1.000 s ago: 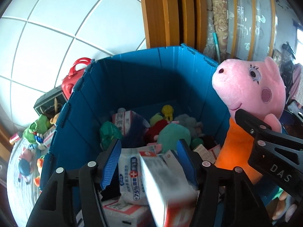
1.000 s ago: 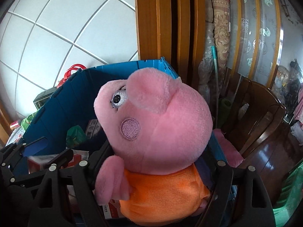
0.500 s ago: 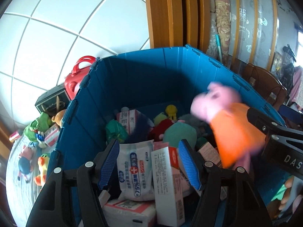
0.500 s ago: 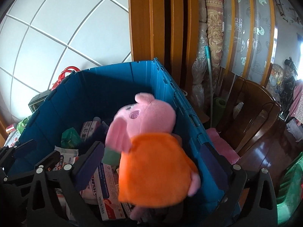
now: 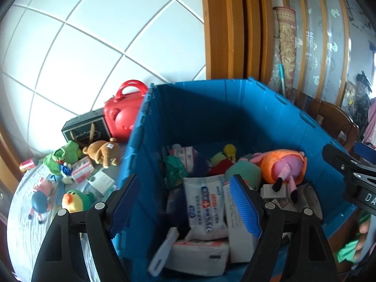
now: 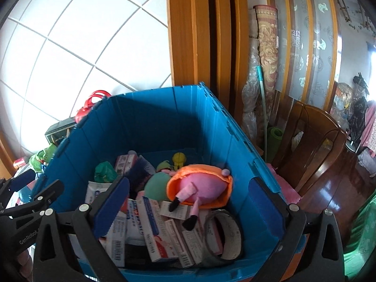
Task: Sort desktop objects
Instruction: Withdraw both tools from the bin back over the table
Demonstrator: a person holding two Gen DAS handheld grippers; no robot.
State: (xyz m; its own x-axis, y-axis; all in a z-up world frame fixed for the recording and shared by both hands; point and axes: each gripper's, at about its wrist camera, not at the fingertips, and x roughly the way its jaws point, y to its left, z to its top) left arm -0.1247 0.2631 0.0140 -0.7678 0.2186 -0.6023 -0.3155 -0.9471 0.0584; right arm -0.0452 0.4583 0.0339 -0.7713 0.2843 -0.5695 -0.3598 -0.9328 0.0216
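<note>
A blue crate [image 5: 211, 108] [image 6: 150, 117] stands before both grippers, filled with plush toys, wipe packs and medicine boxes. The pink pig plush in an orange dress [image 5: 284, 166] [image 6: 199, 188] lies head-down inside it, legs toward me. A white box [image 5: 239, 230] and a wipes pack [image 5: 204, 206] lie near the crate's front. My left gripper [image 5: 185, 209] hovers over the crate's left wall with its jaws opening and nothing pressed between the pads. My right gripper [image 6: 188, 199] stands wide open above the crate, empty.
Left of the crate, on a grey cloth [image 5: 25, 223], lie a green dinosaur plush [image 5: 64, 152], a brown bear plush [image 5: 103, 150], a yellow duck plush [image 5: 75, 199], a small pig doll [image 5: 42, 197] and boxes. A red case [image 5: 122, 112] stands behind. A wooden chair [image 6: 312, 145] is at the right.
The right gripper opened and let the pig plush go; it dropped into the crate. The left gripper released the white box into the crate and shifted left over the crate wall.
</note>
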